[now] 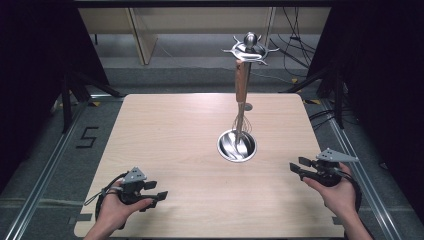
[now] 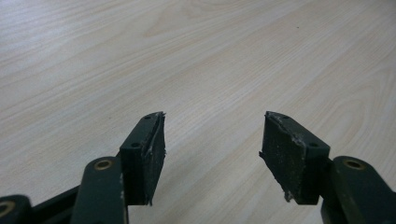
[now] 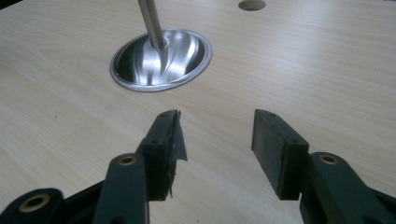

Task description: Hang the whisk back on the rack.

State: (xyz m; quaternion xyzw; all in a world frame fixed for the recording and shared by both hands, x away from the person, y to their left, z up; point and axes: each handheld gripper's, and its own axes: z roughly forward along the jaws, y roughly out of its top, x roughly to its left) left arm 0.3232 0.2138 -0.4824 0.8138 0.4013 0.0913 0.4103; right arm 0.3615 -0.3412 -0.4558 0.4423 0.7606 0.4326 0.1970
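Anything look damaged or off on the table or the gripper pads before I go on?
The pads look worn: the left gripper has ragged, chipped pad edges, and on the right gripper the left pad is torn and peeling. The utensil stand stands upright with a whisk hanging; nothing spilled.

Both claws [image 1: 150,192] [image 1: 298,167] open, empty.

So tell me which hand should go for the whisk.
Right, probably: the right gripper is open, faces the stand, and sits nearer the hanging whisk. The left gripper faces bare table.

Each black tool [image 1: 299,168] has brass pivot screws, worn pads, a grey three-cornered plate.
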